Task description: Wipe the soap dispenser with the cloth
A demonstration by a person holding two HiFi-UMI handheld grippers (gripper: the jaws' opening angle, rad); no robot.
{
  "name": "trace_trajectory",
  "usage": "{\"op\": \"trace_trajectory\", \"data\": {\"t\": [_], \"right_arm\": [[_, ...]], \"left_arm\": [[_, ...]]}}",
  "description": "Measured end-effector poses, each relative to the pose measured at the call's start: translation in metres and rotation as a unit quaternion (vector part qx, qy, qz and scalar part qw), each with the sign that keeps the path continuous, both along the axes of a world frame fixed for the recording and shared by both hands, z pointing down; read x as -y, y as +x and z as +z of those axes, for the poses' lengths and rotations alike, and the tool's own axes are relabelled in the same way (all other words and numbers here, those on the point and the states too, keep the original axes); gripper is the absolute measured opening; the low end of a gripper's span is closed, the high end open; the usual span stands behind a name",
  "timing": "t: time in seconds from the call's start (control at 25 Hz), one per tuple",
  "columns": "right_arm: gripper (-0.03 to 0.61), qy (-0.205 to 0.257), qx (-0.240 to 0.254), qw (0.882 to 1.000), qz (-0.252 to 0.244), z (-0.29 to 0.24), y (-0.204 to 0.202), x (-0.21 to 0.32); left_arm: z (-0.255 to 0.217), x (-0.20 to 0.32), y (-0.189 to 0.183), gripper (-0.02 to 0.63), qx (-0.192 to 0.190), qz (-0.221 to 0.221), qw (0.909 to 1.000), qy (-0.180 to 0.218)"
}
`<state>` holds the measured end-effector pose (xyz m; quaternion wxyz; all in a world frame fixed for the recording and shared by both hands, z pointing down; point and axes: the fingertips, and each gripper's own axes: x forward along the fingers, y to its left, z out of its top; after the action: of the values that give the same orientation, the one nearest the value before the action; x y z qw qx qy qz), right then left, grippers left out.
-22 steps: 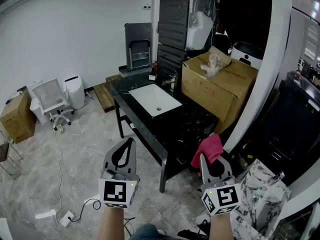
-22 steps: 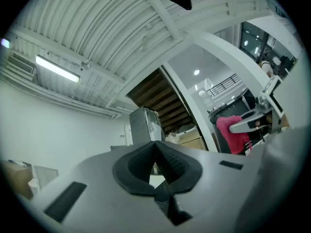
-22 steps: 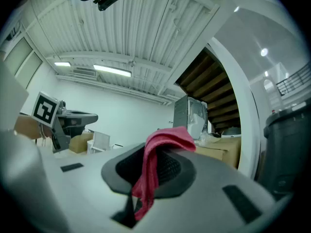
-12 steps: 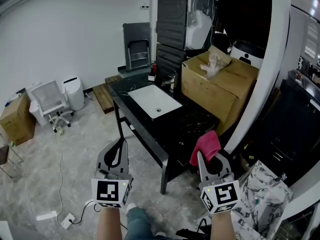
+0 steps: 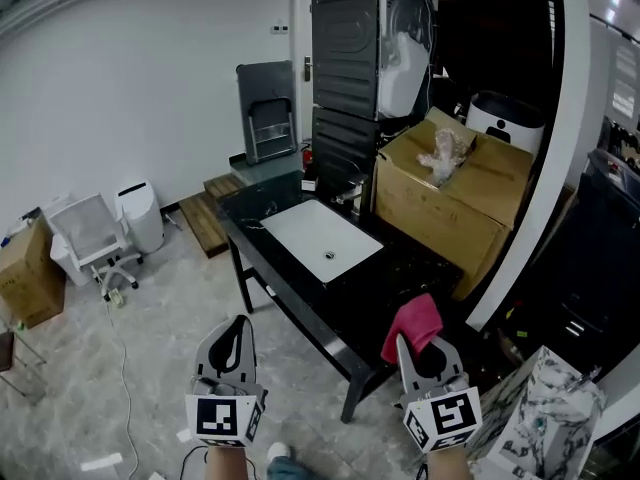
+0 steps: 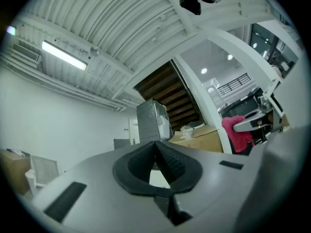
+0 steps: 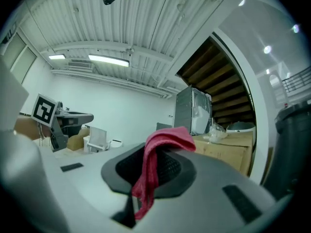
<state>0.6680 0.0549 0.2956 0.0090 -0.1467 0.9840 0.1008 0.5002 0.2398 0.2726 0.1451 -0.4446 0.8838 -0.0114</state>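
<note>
In the head view my right gripper (image 5: 405,341) is shut on a pink-red cloth (image 5: 413,325), which hangs bunched over its tips above the near right corner of the black table (image 5: 300,303). The right gripper view shows the cloth (image 7: 154,165) draped from the closed jaws of that gripper (image 7: 163,148). My left gripper (image 5: 238,322) is shut and holds nothing; it hangs over the floor left of the table, and its jaws meet in the left gripper view (image 6: 156,144). A small bottle-like object (image 5: 308,176) stands at the table's far end; too small to identify.
A white sink (image 5: 322,240) is set in the table. Behind it stand a tall black appliance (image 5: 345,68) and an open cardboard box (image 5: 450,208). A white column (image 5: 550,158) rises at right. An office chair (image 5: 90,233) and another box (image 5: 25,278) sit at left.
The view has drawn nearer the table, which now sits lower and more central. My left gripper dropped lower in frame. Both grippers stayed shut, the cloth still in the right one.
</note>
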Motion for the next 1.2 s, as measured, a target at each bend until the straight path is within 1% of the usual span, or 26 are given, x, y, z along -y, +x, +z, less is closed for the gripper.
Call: {"op": "trace_trajectory", "data": {"t": [0.2, 0.32, 0.44, 0.52, 0.68, 0.8, 0.92, 1.04, 1.2], "right_arm": [[0.048, -0.002, -0.006, 1.000, 0.015, -0.001, -0.093, 0.000], [0.048, 0.001, -0.006, 1.000, 0.019, -0.006, -0.148, -0.005], [0.048, 0.002, -0.001, 1.000, 0.030, -0.010, -0.198, -0.010], [0.048, 0.003, 0.001, 0.999, 0.040, -0.012, -0.225, -0.013], [0.049, 0.011, -0.010, 0.999, 0.047, -0.013, -0.265, -0.015], [0.049, 0.004, -0.022, 0.998, 0.057, -0.008, -0.289, -0.008], [0.048, -0.005, -0.024, 0.998, 0.064, -0.003, -0.309, 0.002], [0.049, -0.016, -0.016, 0.997, 0.068, 0.001, -0.334, 0.017], [0.049, -0.031, -0.006, 0.997, 0.066, 0.009, -0.380, 0.037]], "left_arm": [[-0.002, 0.008, -0.099, 0.014, -0.001, 0.014, 0.9999, -0.005], [-0.007, 0.010, -0.154, 0.014, -0.002, 0.026, 0.9997, 0.001], [-0.010, 0.011, -0.206, 0.014, -0.004, 0.038, 0.9993, 0.002], [-0.010, 0.013, -0.234, 0.014, -0.006, 0.048, 0.9988, 0.004], [-0.007, 0.020, -0.276, 0.014, -0.013, 0.066, 0.9977, 0.009], [-0.002, 0.027, -0.299, 0.015, -0.025, 0.075, 0.9968, 0.012], [0.009, 0.035, -0.317, 0.014, -0.033, 0.080, 0.9962, 0.006], [0.014, 0.045, -0.337, 0.014, -0.034, 0.084, 0.9959, -0.003], [0.015, 0.064, -0.373, 0.015, -0.021, 0.090, 0.9957, -0.009]]}}
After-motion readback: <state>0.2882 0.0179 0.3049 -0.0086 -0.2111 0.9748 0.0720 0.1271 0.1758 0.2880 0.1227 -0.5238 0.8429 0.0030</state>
